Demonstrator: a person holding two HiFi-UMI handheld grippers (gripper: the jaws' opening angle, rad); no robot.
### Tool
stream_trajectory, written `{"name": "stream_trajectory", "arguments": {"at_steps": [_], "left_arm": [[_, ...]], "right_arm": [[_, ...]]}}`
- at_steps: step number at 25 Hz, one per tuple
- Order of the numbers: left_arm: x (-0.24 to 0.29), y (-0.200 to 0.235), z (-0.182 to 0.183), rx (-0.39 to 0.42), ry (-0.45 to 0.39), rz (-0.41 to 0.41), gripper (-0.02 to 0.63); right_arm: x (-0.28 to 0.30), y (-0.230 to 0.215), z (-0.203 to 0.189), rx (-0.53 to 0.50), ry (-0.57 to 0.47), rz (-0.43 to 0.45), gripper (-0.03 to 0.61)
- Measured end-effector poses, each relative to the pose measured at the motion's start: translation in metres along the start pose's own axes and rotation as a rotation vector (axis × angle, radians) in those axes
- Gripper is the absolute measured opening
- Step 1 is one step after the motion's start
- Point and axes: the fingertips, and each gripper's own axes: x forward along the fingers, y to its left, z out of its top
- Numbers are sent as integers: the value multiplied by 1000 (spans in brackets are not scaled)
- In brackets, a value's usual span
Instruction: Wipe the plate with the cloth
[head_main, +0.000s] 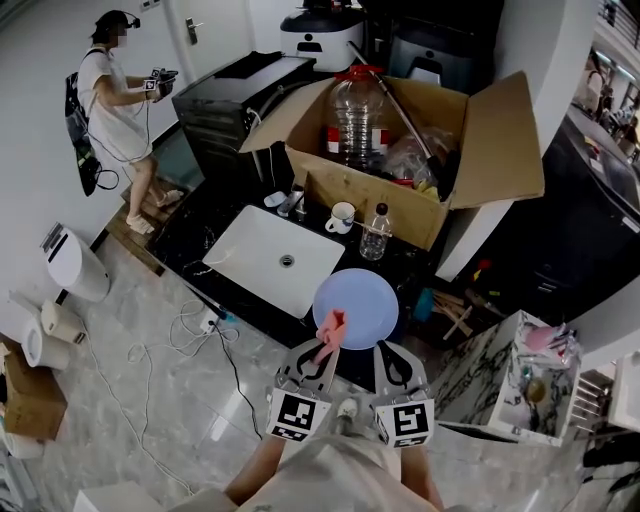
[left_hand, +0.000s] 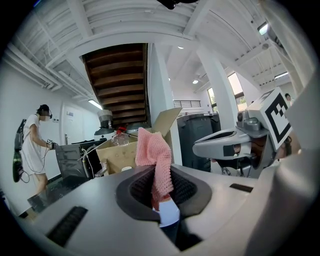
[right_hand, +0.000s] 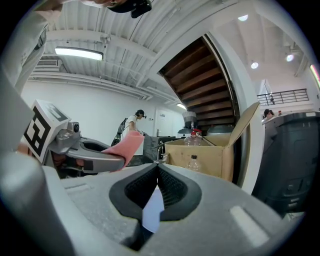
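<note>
- Near the white sink (head_main: 250, 250), the left gripper (head_main: 322, 350) pinches a pink cloth (head_main: 332, 328).
- The right gripper (head_main: 385, 352) clamps the blue plate (head_main: 358, 303) by its rim.

Your cloth (head_main: 333, 326) is salmon pink with a nubbly knitted pattern. Your plate (head_main: 360, 303) is a plain pale blue. Your left claw (head_main: 322, 352) and right claw (head_main: 386, 352) are light grey with dark grey ribbed pads, and each shows black-and-white square markers. The desk (head_main: 190, 236) is black, its sink (head_main: 262, 262) is white, and the cardboard box (head_main: 372, 200) is brown.
</note>
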Motion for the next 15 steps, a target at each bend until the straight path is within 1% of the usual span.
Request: {"name": "stream_trajectory", "arguments": {"at_steps": [3, 8, 12, 15], "left_arm": [[18, 1, 3, 4, 6, 3, 34], [44, 8, 5, 3, 19, 16, 34], [68, 9, 13, -1, 18, 14, 34], [89, 6, 20, 2, 11, 0, 34]], "right_arm": [[8, -15, -7, 22, 40, 1, 6], [26, -38, -11, 8, 45, 13, 6], [40, -55, -2, -19, -6, 33, 6], [46, -71, -3, 1, 24, 25, 6]]}}
